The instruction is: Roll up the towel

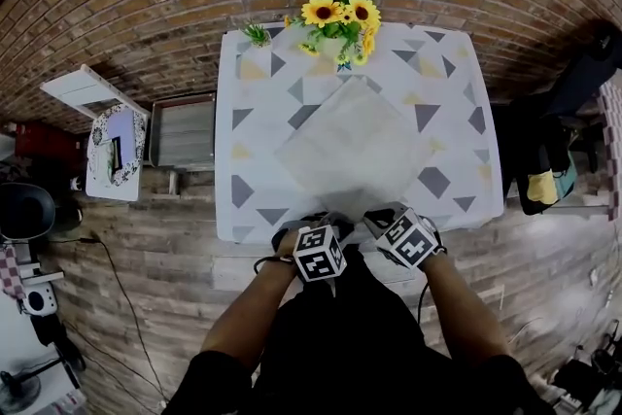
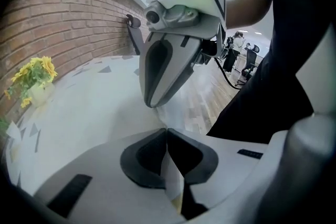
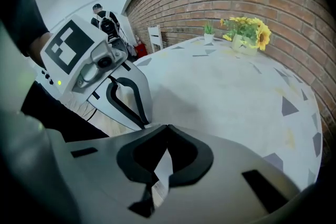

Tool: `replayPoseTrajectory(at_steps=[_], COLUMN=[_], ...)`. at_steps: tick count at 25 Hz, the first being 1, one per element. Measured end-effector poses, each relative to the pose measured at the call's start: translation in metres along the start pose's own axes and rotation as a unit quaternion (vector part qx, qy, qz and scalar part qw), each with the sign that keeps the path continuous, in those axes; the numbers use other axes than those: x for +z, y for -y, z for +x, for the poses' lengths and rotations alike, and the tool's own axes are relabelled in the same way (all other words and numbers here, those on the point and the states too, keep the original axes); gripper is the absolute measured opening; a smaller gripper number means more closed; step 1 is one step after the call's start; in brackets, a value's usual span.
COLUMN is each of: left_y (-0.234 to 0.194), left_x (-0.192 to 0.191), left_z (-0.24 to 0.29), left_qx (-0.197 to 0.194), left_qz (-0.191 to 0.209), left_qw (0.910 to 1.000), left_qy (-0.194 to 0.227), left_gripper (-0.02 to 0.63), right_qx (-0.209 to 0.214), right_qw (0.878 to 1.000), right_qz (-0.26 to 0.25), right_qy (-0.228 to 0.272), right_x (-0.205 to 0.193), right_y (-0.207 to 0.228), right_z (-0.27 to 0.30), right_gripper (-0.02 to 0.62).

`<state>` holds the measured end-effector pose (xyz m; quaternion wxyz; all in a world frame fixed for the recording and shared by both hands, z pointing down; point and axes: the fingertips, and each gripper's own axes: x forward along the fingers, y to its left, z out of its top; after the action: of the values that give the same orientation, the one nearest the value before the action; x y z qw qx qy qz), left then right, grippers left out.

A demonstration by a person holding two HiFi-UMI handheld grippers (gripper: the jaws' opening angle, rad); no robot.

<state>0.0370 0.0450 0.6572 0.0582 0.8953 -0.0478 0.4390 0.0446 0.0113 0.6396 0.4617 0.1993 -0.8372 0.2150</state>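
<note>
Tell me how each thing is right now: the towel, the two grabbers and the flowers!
towel, spread flat on the table, not rolled yet.
left gripper, shut on the towel's near corner.
right gripper, shut on the towel's near corner too.
sunflowers, standing upright at the table's far edge.
</note>
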Motion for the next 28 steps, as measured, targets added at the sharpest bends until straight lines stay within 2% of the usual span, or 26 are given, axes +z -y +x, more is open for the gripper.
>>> replayPoseTrajectory(at_steps=[2, 5, 11, 15, 23, 26, 28], left_y=[-0.002, -0.006, -0.006, -0.009, -0.009, -0.008, -0.007], left_x=[0.000, 0.001, 0.000, 0.000, 0.000, -0.001, -0.001], left_z=[0.000, -0.001, 0.000, 0.001, 0.002, 0.000, 0.000], left_qx=[-0.002, -0.006, -0.004, -0.004, -0.004, -0.003, -0.002], left_qz=[-0.022, -0.054, -0.069, -0.080, -0.084, -0.083, -0.084], left_qw=[0.9997, 0.9982, 0.9973, 0.9965, 0.9963, 0.9964, 0.9963], left_qy=[0.010, 0.024, 0.027, 0.023, 0.019, 0.017, 0.018], left_gripper=[0.026, 0.026, 0.026, 0.026, 0.026, 0.026, 0.026], right_qx=[-0.003, -0.014, 0.018, 0.031, 0.038, 0.015, 0.010], right_qw=[1.000, 1.000, 0.999, 0.997, 0.999, 1.000, 1.000], right_qz=[0.000, 0.010, -0.010, 0.003, -0.007, 0.002, 0.007], right_qy=[-0.004, 0.017, 0.042, 0.070, 0.031, 0.026, 0.019], right_x=[-0.002, 0.003, 0.010, 0.015, -0.002, -0.003, -0.006], right_y=[0.003, 0.010, -0.004, -0.008, -0.014, -0.004, 0.000], right_z=[0.000, -0.010, -0.018, -0.029, -0.006, 0.000, 0.003], right_gripper=[0.017, 0.025, 0.055, 0.057, 0.071, 0.015, 0.015])
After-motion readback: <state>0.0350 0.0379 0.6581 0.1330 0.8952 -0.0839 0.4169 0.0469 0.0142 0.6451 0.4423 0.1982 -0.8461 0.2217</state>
